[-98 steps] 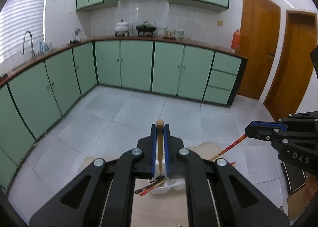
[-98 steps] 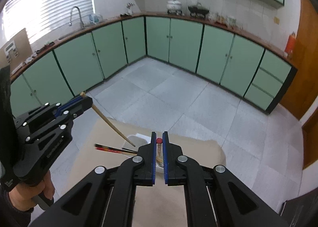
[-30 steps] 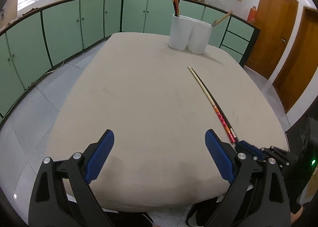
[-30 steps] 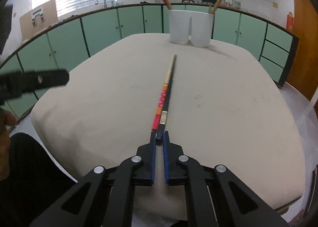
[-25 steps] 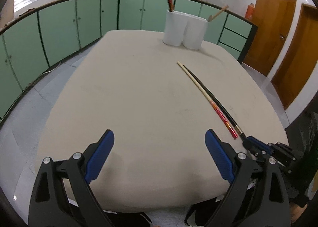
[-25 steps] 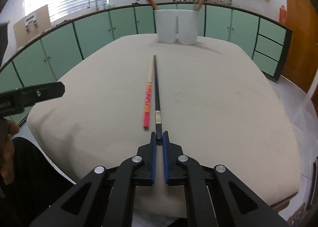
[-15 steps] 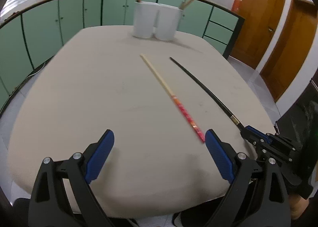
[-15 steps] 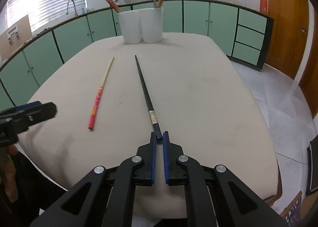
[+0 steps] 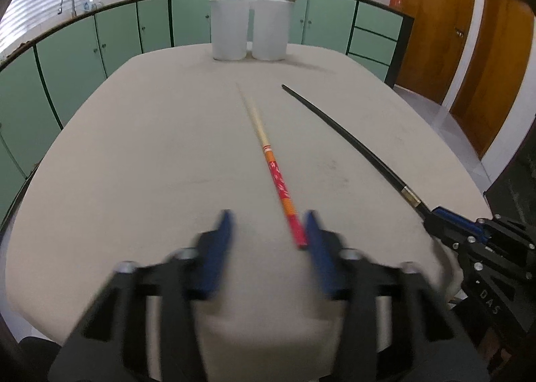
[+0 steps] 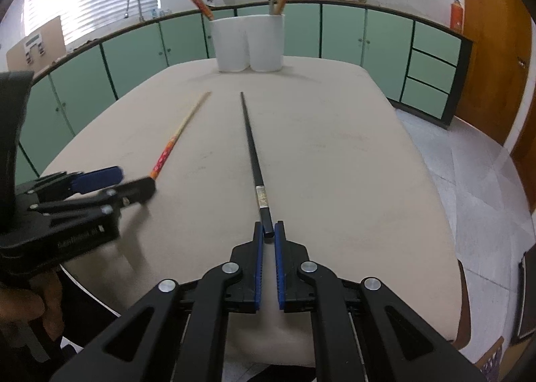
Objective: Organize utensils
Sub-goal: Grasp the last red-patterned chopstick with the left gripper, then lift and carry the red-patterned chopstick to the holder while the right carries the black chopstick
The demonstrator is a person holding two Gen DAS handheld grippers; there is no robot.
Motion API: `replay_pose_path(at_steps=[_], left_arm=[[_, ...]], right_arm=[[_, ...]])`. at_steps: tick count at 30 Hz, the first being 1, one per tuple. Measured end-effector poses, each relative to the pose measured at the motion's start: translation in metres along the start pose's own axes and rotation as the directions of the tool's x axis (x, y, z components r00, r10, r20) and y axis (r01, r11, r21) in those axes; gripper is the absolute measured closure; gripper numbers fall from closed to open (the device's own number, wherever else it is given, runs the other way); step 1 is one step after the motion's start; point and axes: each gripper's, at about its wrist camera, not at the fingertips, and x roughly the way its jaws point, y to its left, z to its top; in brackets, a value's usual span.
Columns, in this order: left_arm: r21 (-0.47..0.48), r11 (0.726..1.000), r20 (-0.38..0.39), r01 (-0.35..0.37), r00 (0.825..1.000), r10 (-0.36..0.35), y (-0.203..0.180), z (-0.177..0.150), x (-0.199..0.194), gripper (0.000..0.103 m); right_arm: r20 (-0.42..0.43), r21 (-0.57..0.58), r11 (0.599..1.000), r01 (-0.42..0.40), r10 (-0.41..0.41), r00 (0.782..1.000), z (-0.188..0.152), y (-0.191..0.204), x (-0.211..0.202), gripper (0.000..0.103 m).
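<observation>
A red-and-orange chopstick (image 9: 278, 177) lies on the beige table (image 9: 150, 154), its red end between the blurred fingers of my left gripper (image 9: 268, 231), which is still open around it. My right gripper (image 10: 268, 234) is shut on the near end of a black chopstick (image 10: 253, 151) that rests on the table. The red chopstick (image 10: 167, 151) and my left gripper (image 10: 114, 181) show at the left of the right wrist view. A white twin-cup holder (image 9: 251, 33) stands at the far edge with red chopsticks in its left cup and a wooden one in its right.
Green kitchen cabinets (image 9: 100, 47) run behind and left of the table. Brown wooden doors (image 9: 469, 64) stand at the right. The table's rounded near edge is just under both grippers. The right gripper (image 9: 469, 234) shows at the right of the left wrist view.
My left gripper has moved right over the red chopstick's end and its fingers have closed in from wide open. My right gripper still grips the black chopstick, now apart from the red one.
</observation>
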Motion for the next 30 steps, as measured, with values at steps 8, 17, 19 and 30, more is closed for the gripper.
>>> replay_pose_path(at_steps=[8, 17, 19, 30], left_arm=[[-0.086, 0.996, 0.02, 0.0, 1.0, 0.002, 0.03, -0.01, -0.012, 0.096], [-0.015, 1.0, 0.035, 0.015, 0.999, -0.014, 0.027, -0.024, -0.024, 0.084], [0.011, 1.0, 0.044, 0.01, 0.999, -0.01, 0.027, -0.024, -0.024, 0.062], [0.006, 0.997, 0.085, 0.074, 0.994, -0.074, 0.036, -0.018, -0.01, 0.09]], right_arm=[[0.009, -0.002, 1.0, -0.02, 0.02, 1.0, 0.003, 0.015, 0.005, 0.096], [0.023, -0.01, 1.0, -0.007, 0.007, 1.0, -0.005, 0.03, -0.002, 0.094], [0.024, -0.008, 1.0, -0.006, 0.006, 1.0, -0.004, 0.03, -0.001, 0.094], [0.037, -0.005, 1.0, 0.003, -0.003, 0.999, -0.002, 0.031, 0.007, 0.096]])
